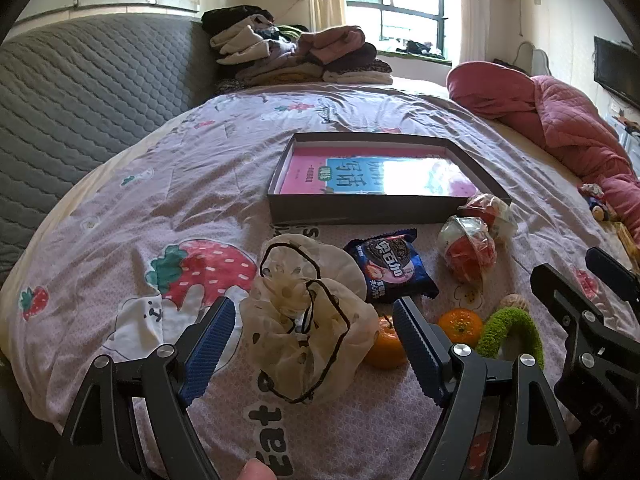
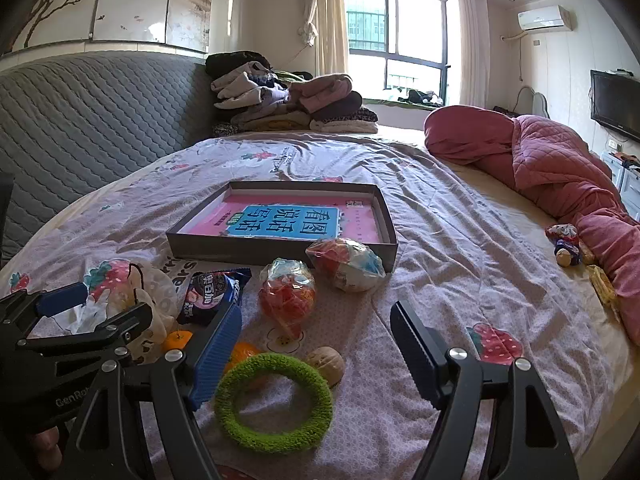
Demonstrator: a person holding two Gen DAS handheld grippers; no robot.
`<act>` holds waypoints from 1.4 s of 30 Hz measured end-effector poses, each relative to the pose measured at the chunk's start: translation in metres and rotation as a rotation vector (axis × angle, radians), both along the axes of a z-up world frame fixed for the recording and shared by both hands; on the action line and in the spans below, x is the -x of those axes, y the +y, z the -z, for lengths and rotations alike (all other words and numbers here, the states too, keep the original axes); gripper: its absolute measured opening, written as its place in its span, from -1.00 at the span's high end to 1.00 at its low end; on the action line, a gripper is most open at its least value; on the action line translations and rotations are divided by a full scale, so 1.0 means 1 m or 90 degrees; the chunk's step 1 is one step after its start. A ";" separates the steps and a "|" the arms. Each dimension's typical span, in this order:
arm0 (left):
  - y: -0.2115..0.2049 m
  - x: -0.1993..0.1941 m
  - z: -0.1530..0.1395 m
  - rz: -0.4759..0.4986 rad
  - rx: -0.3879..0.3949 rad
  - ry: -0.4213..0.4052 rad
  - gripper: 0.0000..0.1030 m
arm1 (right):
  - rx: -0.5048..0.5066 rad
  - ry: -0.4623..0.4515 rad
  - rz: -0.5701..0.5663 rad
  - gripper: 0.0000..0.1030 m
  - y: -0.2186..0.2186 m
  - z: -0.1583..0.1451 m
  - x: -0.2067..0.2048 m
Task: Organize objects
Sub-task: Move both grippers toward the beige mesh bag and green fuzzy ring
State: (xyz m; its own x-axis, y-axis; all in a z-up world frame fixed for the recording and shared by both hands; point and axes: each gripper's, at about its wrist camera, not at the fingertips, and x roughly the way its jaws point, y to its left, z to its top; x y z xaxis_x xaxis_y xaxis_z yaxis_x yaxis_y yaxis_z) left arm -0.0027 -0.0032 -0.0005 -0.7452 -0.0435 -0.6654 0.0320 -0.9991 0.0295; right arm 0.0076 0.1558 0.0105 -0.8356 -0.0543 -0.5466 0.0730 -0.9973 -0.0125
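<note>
I am at the start of a pick: both tongs stand wide apart and hold nothing. My left gripper (image 1: 314, 354) straddles the cream scrunchie (image 1: 306, 320), pads clear of it; my right gripper (image 2: 316, 354) hovers over the green ring (image 2: 274, 402), with a walnut (image 2: 329, 364) just beyond. The box (image 2: 280, 246) with a pink book (image 2: 288, 220) inside lies further up the bed (image 2: 460, 240), the snack pack (image 1: 390, 270) and oranges (image 1: 460, 326) between. Next I judge the left pads must close on the soft scrunchie, then carry it to the box.
</note>
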 end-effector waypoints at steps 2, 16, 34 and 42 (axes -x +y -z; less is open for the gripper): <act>0.000 0.000 0.000 0.000 -0.003 0.000 -0.59 | 0.001 0.000 0.002 -0.48 0.001 0.000 0.000; -0.011 -0.003 0.004 -0.001 0.000 -0.003 -0.59 | -0.011 -0.007 -0.010 -0.48 0.003 0.004 -0.004; -0.034 -0.016 0.015 0.023 -0.028 -0.026 -0.59 | 0.011 -0.028 -0.043 -0.48 0.010 0.022 -0.021; -0.028 -0.026 0.014 0.066 -0.016 -0.006 -0.59 | 0.049 -0.040 -0.071 -0.48 0.005 0.032 -0.035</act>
State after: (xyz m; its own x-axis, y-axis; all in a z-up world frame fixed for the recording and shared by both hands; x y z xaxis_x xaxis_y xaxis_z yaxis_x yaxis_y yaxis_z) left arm 0.0232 -0.0317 -0.0142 -0.7385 0.0504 -0.6723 -0.0714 -0.9974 0.0037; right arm 0.0423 0.1605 -0.0213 -0.7861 -0.1881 -0.5888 0.1811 -0.9809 0.0716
